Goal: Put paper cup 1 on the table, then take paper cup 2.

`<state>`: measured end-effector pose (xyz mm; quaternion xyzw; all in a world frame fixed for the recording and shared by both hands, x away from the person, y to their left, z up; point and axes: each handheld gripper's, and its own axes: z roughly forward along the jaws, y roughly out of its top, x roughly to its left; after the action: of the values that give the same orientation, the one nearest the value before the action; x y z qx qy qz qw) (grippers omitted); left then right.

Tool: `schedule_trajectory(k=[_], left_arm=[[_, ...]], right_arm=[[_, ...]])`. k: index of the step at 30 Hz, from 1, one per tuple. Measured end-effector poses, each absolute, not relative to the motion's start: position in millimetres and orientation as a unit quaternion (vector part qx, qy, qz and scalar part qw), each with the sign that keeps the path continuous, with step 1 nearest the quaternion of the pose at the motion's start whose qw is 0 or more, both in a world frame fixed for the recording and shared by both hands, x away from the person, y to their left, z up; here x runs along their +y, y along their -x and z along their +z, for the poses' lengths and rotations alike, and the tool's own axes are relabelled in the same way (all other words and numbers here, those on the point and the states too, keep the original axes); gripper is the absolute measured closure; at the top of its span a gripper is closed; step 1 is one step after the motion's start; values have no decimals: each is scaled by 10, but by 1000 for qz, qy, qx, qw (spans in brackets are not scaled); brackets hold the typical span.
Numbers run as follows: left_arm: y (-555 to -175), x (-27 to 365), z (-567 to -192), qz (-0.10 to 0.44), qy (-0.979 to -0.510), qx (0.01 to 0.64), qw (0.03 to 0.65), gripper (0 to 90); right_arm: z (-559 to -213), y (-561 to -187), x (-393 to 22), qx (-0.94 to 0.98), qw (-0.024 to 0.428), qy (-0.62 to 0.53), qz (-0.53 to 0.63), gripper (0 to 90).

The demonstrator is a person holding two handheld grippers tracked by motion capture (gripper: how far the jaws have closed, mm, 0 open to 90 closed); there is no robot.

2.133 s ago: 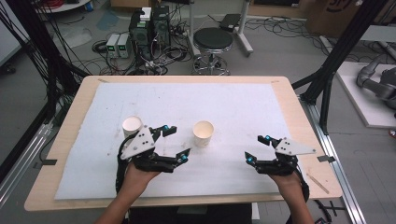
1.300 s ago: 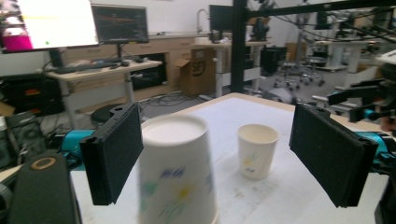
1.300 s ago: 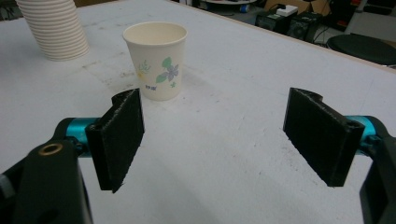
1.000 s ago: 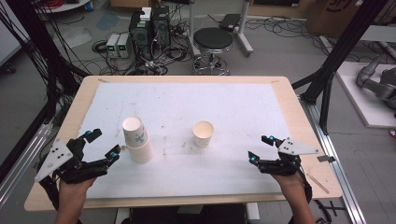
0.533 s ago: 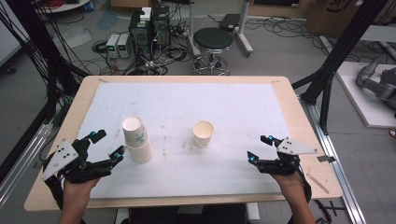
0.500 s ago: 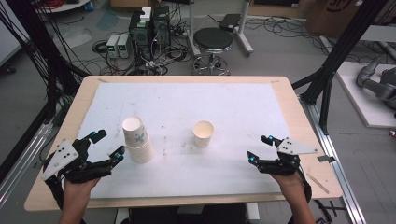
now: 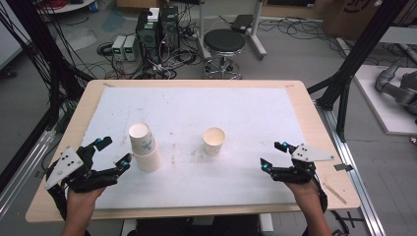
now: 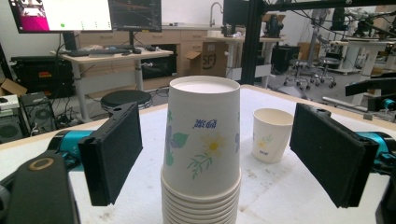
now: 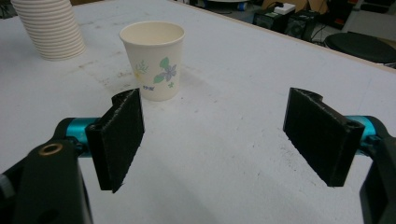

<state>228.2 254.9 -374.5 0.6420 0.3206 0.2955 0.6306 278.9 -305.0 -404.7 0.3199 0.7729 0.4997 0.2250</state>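
My left gripper (image 7: 114, 152): jaws apart, just beside cup stack (image 7: 144, 153) | single cup (image 7: 214, 140): upright mid-counter (image 7: 187, 83) | my right gripper (image 7: 273, 156): jaws apart, holding nothing

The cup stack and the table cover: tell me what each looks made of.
Cup stack: likely paper, matte white with a printed flower pattern; thin rolled rims show where the cups nest. Table cover: apparently white foam or fibre board, matte, scuffed and speckled, lying on a pale wooden tabletop.

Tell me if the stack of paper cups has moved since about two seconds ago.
Yes. The stack of cups has shifted a little toward the person's edge of the table, judged against the single cup, which kept its place. The left gripper now sits beside it, open.
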Motion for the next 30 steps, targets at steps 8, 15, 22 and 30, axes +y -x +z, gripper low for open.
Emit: schedule_trajectory(k=[8, 15, 22, 30], left_arm=[[-2288, 2508, -3723, 298, -644, 319, 628, 169], [-2305, 2498, -3654, 295, -648, 320, 625, 167], [-2425, 2433, -3607, 283, -658, 330, 614, 147], [-2529, 2374, -3563, 284, -671, 333, 599, 147]], right_arm=[[-4024, -2763, -3035, 774, 228, -314, 501, 211], [-4027, -2789, -3035, 774, 227, -313, 501, 211], [-4037, -2818, -2996, 779, 223, -308, 499, 211], [-4049, -2841, -2965, 783, 218, -301, 499, 211]])
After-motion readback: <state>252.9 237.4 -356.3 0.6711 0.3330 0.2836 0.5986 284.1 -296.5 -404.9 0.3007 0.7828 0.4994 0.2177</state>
